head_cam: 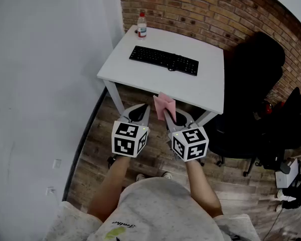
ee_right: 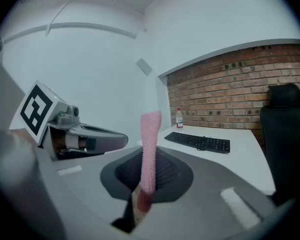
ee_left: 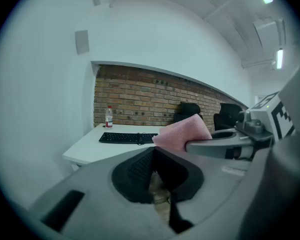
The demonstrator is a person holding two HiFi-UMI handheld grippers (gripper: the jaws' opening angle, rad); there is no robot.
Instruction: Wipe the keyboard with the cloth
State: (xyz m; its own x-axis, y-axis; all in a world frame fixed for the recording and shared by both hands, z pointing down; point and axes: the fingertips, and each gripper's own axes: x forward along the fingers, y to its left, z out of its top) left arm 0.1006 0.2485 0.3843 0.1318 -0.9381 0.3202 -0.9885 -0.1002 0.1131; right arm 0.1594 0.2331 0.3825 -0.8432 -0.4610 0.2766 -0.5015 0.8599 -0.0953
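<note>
A black keyboard (head_cam: 163, 60) lies across the middle of a white table (head_cam: 140, 79) ahead of me. A pink cloth (head_cam: 164, 104) stands up from my right gripper (head_cam: 167, 116), whose jaws are shut on its lower end. In the right gripper view the cloth (ee_right: 150, 144) rises as a narrow strip in front of the keyboard (ee_right: 197, 142). My left gripper (head_cam: 140, 111) is held close beside it on the left, jaws together with nothing in them. Both grippers hover over the wooden floor, short of the table's near edge. The left gripper view shows the cloth (ee_left: 182, 133) beside the keyboard (ee_left: 127, 138).
A plastic bottle (head_cam: 141, 25) with a red cap stands at the table's far left corner, against a brick wall. Black office chairs (head_cam: 253, 79) crowd the right side of the table. A white wall (head_cam: 40, 84) runs along the left.
</note>
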